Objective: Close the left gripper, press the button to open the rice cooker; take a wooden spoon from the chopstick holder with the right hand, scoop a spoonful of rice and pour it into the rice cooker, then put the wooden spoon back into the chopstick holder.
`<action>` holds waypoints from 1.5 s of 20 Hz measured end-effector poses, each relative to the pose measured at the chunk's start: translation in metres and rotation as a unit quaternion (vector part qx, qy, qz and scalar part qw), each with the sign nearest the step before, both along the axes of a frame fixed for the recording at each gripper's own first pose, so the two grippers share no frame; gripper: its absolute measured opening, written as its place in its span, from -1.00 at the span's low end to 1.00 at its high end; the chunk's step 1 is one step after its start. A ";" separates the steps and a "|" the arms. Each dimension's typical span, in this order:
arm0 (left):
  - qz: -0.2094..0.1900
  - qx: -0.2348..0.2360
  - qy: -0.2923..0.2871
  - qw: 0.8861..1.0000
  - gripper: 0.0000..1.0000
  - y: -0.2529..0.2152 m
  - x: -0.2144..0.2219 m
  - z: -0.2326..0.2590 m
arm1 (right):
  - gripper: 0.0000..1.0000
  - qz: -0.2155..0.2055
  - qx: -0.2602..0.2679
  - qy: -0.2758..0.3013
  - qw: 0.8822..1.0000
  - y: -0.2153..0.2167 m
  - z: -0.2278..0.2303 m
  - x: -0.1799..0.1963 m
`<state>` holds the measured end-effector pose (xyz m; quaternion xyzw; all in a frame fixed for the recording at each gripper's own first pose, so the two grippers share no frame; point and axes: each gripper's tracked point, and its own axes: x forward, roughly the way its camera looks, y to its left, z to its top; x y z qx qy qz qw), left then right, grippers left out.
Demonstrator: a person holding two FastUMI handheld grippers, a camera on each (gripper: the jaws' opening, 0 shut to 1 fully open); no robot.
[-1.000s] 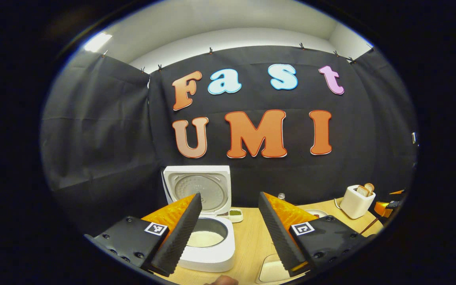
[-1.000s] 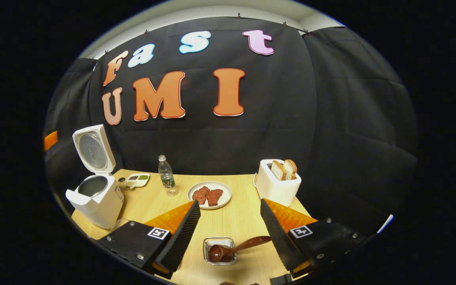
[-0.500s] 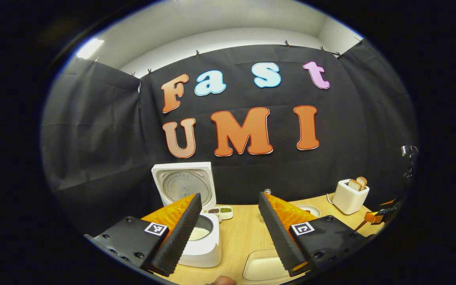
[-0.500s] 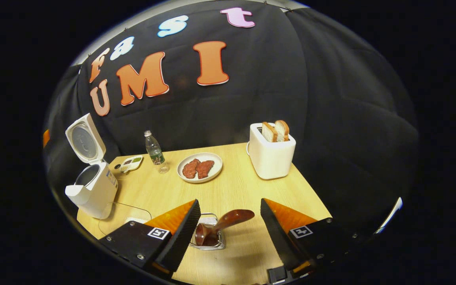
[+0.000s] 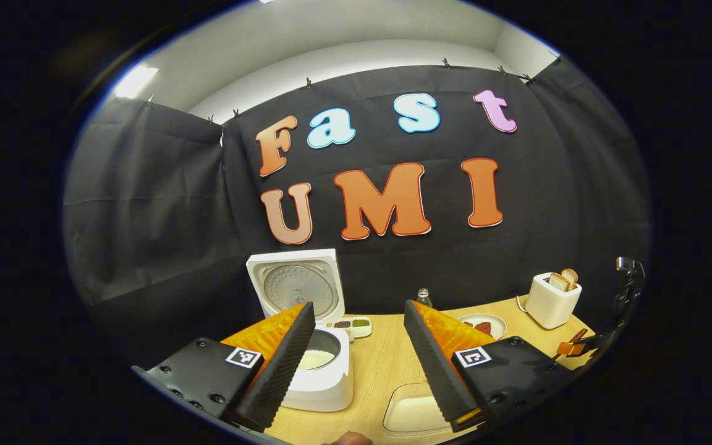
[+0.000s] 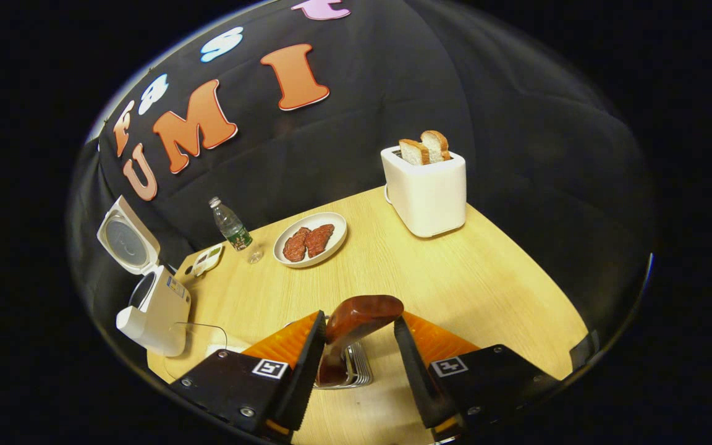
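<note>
The white rice cooker (image 5: 322, 386) stands open with its lid up and white rice in its pot, just behind my left finger. My left gripper (image 5: 359, 309) hangs open above the table with nothing between its fingers. A clear box of rice (image 5: 415, 413) lies below its right finger. In the right gripper view, the brown wooden spoon (image 6: 362, 312) stands in the wire chopstick holder (image 6: 356, 371), handle up. My right gripper (image 6: 357, 324) straddles that handle, narrowed but still open. The handle leans on its left finger. The cooker (image 6: 158, 309) sits at the table's left end.
A white toaster (image 6: 425, 188) with two bread slices stands at the back right. A plate of meat (image 6: 310, 238), a water bottle (image 6: 230, 224) and a small condiment dish (image 6: 206, 259) line the back of the wooden table (image 6: 455, 278). The black cloth wall rises behind.
My right gripper dropped down over the spoon, and its fingers narrowed around the handle. My left gripper drew back a little from the cooker and stayed open.
</note>
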<state>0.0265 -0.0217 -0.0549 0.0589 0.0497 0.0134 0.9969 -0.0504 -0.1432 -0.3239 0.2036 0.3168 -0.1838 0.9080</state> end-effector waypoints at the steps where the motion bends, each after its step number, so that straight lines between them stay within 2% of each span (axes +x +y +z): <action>1: 0.000 0.003 0.001 1.000 0.92 0.000 -0.001 -0.001 | 0.24 -0.006 0.011 -0.005 1.000 0.002 -0.002 0.003; 3: 0.000 0.005 0.001 1.000 0.96 0.001 -0.003 0.000 | -0.08 -0.012 0.032 -0.013 0.999 0.007 -0.003 0.008; 4: 0.001 0.005 0.002 1.000 0.98 0.002 -0.003 0.000 | -0.17 -0.012 0.038 -0.015 0.999 0.011 -0.003 0.009; 5: 0.000 0.005 0.002 1.000 0.98 0.002 -0.002 0.001 | -0.43 -0.015 0.040 -0.017 0.999 0.012 -0.002 0.010; 9: -0.003 0.002 -0.002 1.000 0.98 0.007 0.002 0.001 | -0.67 -0.025 0.047 -0.025 0.998 0.020 0.009 0.012; 11: -0.004 -0.004 -0.006 1.000 0.92 0.013 0.004 0.001 | -0.74 -0.022 0.033 -0.032 0.999 0.023 0.024 0.014; 14: -0.002 -0.016 -0.006 1.000 1.00 0.026 0.009 -0.001 | -0.75 -0.020 0.010 -0.050 0.998 0.025 0.057 0.019; 17: 0.004 -0.020 -0.010 1.000 0.92 0.046 0.013 -0.001 | -0.76 -0.020 -0.005 -0.083 0.996 0.031 0.099 0.026; 19: 0.007 -0.026 -0.009 1.000 1.00 0.060 0.016 -0.003 | -0.76 -0.012 0.002 -0.105 0.994 0.047 0.123 0.030; 22: 0.013 -0.038 -0.007 0.999 0.98 0.082 0.023 -0.005 | -0.76 0.022 0.012 -0.122 0.992 0.090 0.140 0.043; 25: 0.017 -0.057 -0.010 0.998 0.93 0.099 0.025 -0.004 | -0.75 0.070 -0.004 -0.114 0.991 0.137 0.134 0.053; 26: 0.021 -0.055 -0.008 0.998 0.99 0.107 0.025 -0.006 | -0.76 0.085 -0.016 -0.109 0.990 0.149 0.130 0.055; 28: 0.032 -0.047 -0.011 0.998 0.93 0.125 0.027 -0.004 | -0.75 0.113 -0.043 -0.094 0.988 0.172 0.114 0.060; 30: 0.039 -0.046 -0.005 0.998 0.99 0.136 0.025 -0.010 | -0.76 0.137 -0.067 -0.074 0.986 0.189 0.092 0.065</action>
